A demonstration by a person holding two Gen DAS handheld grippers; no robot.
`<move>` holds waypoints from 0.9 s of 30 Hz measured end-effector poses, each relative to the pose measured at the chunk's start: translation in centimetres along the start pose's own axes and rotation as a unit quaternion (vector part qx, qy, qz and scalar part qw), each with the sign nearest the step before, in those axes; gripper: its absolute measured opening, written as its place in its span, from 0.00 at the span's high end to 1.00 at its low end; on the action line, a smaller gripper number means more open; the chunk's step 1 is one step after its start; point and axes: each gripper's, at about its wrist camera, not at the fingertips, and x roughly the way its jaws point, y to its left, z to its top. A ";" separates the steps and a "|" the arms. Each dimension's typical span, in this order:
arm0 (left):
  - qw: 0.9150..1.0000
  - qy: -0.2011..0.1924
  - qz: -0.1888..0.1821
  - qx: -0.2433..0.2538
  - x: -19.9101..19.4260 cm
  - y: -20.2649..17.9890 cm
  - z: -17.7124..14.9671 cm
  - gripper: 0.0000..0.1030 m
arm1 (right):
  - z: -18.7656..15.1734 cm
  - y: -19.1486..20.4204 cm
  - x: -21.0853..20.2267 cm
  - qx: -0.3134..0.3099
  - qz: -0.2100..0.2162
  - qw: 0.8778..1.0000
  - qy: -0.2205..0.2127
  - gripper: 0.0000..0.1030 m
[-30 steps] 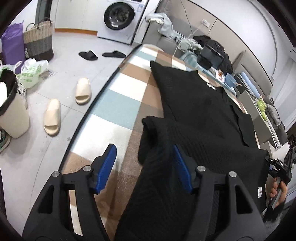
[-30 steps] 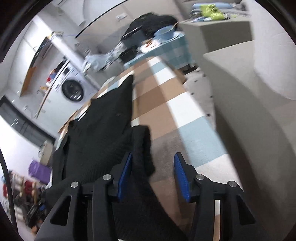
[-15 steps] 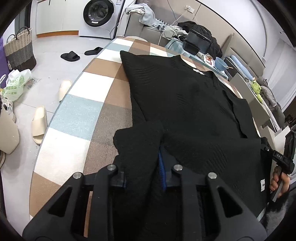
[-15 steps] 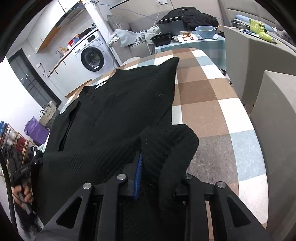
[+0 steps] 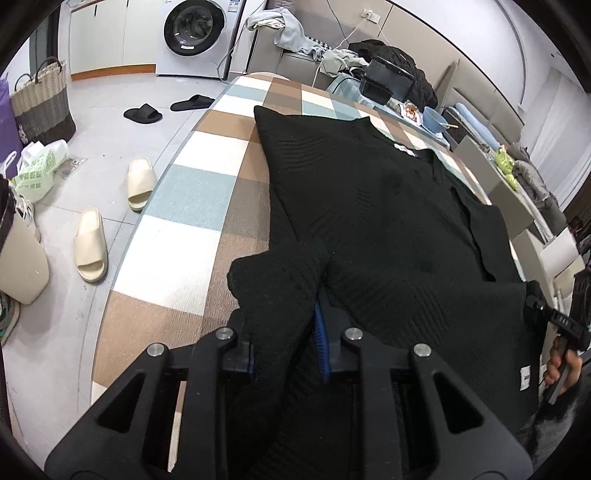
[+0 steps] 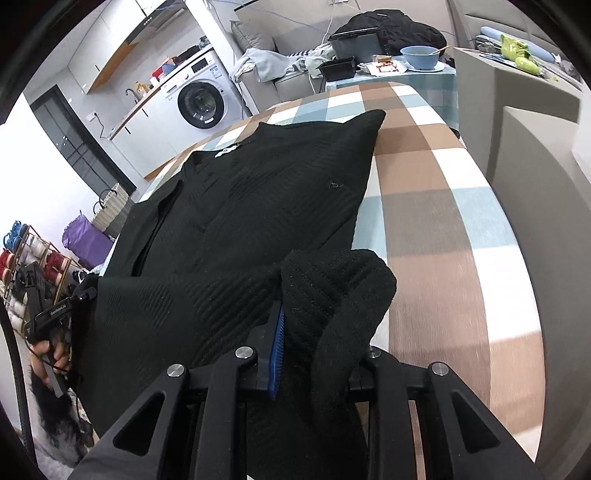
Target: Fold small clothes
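Note:
A black ribbed knit garment (image 5: 376, 206) lies spread over a table with a checked cloth (image 5: 192, 192). My left gripper (image 5: 288, 332) is shut on a bunched near corner of the black garment, the fabric humping up between its blue pads. In the right wrist view the same black garment (image 6: 258, 192) stretches away, and my right gripper (image 6: 317, 350) is shut on its other near corner, whose cloth folds over the right finger. The far edge with a white label (image 6: 225, 150) rests flat on the checked cloth (image 6: 424, 206).
Slippers (image 5: 90, 249) lie on the floor left of the table, with a basket (image 5: 42, 103) and washing machine (image 5: 194, 35) beyond. A second table with a blue bowl (image 6: 421, 57) stands behind. A grey chair (image 6: 546, 192) sits right of the table. A person's hand (image 6: 48, 354) holds the other gripper.
Both grippers went from open beside the garment's near corners to shut on them. The pinched corners have since lifted and drawn slightly inward, and both views have rolled.

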 end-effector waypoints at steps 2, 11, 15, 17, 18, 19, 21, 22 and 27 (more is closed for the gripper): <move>1.000 -0.003 -0.005 -0.002 -0.3 0.1 0.0 0.80 | 0.1 0.0 -0.3 -0.003 -0.008 1.000 -0.007 0.78; 0.999 -0.049 0.013 0.006 -3.7 -0.3 -0.8 0.54 | -0.2 -1.2 -2.7 0.020 -0.012 0.999 -0.029 0.70; 0.997 -0.072 0.008 0.007 -5.8 -0.1 -1.7 0.46 | -1.1 -1.6 -4.1 0.030 -0.007 0.999 -0.042 0.66; 0.997 -0.077 0.005 0.003 -6.4 0.1 -1.9 0.46 | -1.6 -1.8 -4.8 0.031 -0.004 0.998 -0.055 0.66; 0.997 -0.083 0.006 -0.003 -6.7 0.3 -1.9 0.46 | -1.6 -1.8 -4.9 0.034 -0.003 0.998 -0.057 0.66; 0.996 -0.087 0.007 -0.007 -6.8 0.4 -1.9 0.46 | -1.7 -2.0 -5.0 0.038 0.001 0.998 -0.058 0.66; 0.996 -0.087 0.005 -0.019 -6.8 0.8 -1.9 0.50 | -1.6 -2.1 -5.0 0.048 0.014 0.997 -0.058 0.66; 0.996 -0.087 0.000 -0.023 -6.8 1.0 -1.9 0.60 | -1.5 -1.9 -4.7 0.048 0.023 0.997 -0.057 0.66; 0.996 -0.079 0.006 -0.030 -6.1 1.5 -2.0 0.74 | -1.2 -1.4 -3.3 0.043 0.023 0.998 -0.043 0.66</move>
